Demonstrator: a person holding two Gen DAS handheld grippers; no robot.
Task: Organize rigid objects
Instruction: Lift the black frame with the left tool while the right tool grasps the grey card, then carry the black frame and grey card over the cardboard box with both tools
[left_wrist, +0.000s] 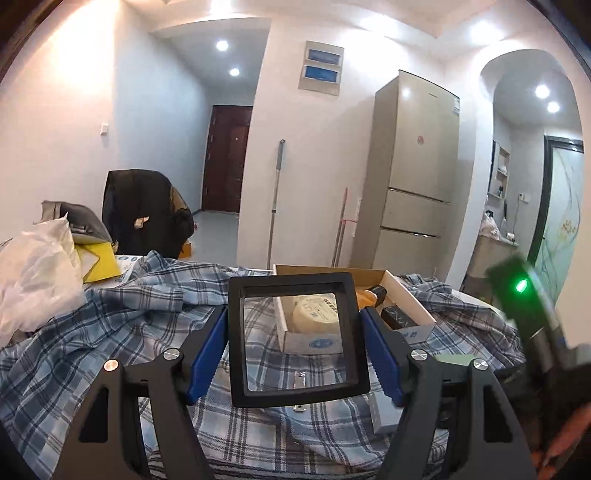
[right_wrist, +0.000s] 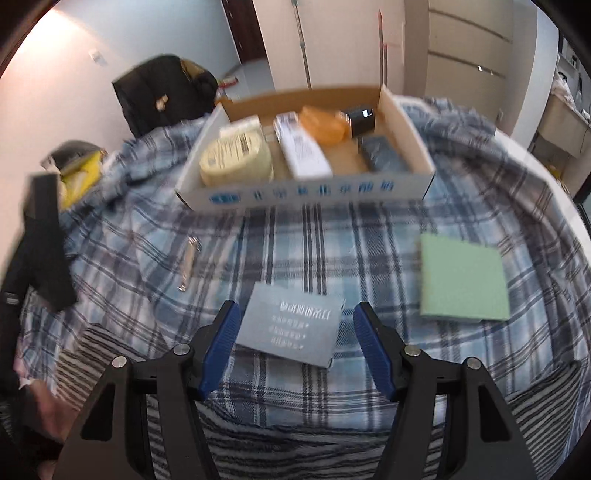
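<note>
Inside cardboard box (right_wrist: 404, 129), round tin (right_wrist: 236, 158), white carton (right_wrist: 303, 151), orange pack (right_wrist: 323, 125)

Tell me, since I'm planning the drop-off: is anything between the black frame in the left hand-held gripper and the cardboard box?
Nothing visible. The left hand-held gripper holds the black frame above plaid cloth, with the cardboard box just beyond.

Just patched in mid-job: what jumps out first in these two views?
The left gripper grips a black square frame with a clear pane, held upright before the cardboard box of packed items. The right gripper hangs open over a grey card on the plaid cloth, a green pad to its right.
</note>
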